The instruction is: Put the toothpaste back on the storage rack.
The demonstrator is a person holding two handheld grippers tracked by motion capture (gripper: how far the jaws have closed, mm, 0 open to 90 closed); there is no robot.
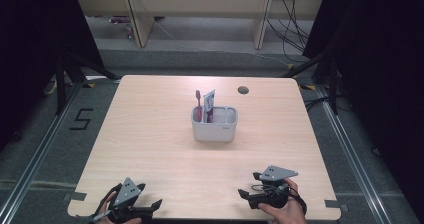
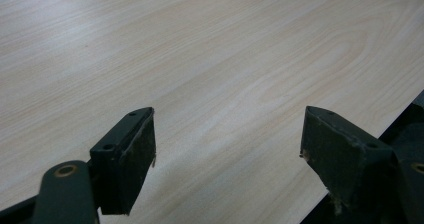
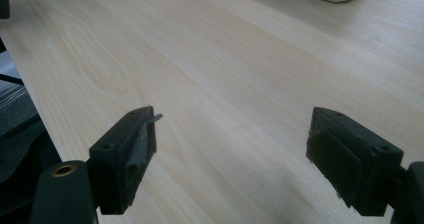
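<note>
Left gripper sitting at the near left edge of the table, held in a hand, jaws spread wide and gripping nothing; in the left gripper view its jaws are showing bare wood grain between them. Right gripper resting at the near right edge in the person's right hand, jaws also standing wide apart and empty, pointing left across the tabletop.

Farther out, well apart from both grippers, a white holder is sitting near the table's middle, its long axis running left to right, with compartments side by side. A red toothbrush is standing upright in the left compartment, long axis vertical, head pointing up. Just beside it a toothpaste tube is standing upright too, leaning slightly right, in the same end of the holder. Right compartment looking empty.

Beyond that, a round cable hole is lying near the table's far edge
</note>
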